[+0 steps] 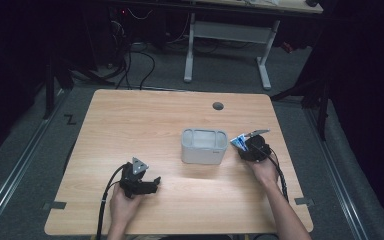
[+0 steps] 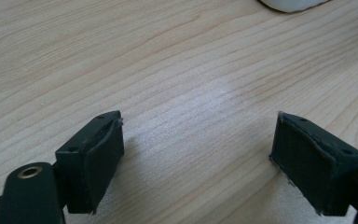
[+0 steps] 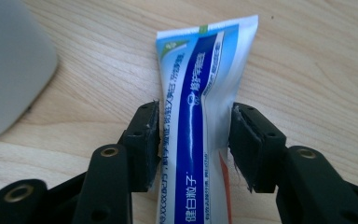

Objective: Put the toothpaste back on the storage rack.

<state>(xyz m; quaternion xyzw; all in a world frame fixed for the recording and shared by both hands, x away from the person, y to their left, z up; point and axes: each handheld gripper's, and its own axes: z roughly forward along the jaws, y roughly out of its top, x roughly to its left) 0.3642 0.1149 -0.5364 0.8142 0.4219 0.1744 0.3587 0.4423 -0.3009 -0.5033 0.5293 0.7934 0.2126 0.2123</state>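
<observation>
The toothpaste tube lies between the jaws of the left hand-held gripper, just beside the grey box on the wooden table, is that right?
Not quite: it is the right hand-held gripper whose jaws flank the toothpaste tube, as the right gripper view shows. The left hand-held gripper has nothing but bare table between its jaws. The rest holds: the tube is beside the grey box on the wooden table.

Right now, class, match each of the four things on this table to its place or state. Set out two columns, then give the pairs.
1. toothpaste tube
2. grey box
3. left hand-held gripper
4. right hand-held gripper

A. open over bare wood
B. middle of the table
C. lying flat, blue and white
D. jaws at either side of the tube

Pairs: 1-C, 2-B, 3-A, 4-D
</observation>
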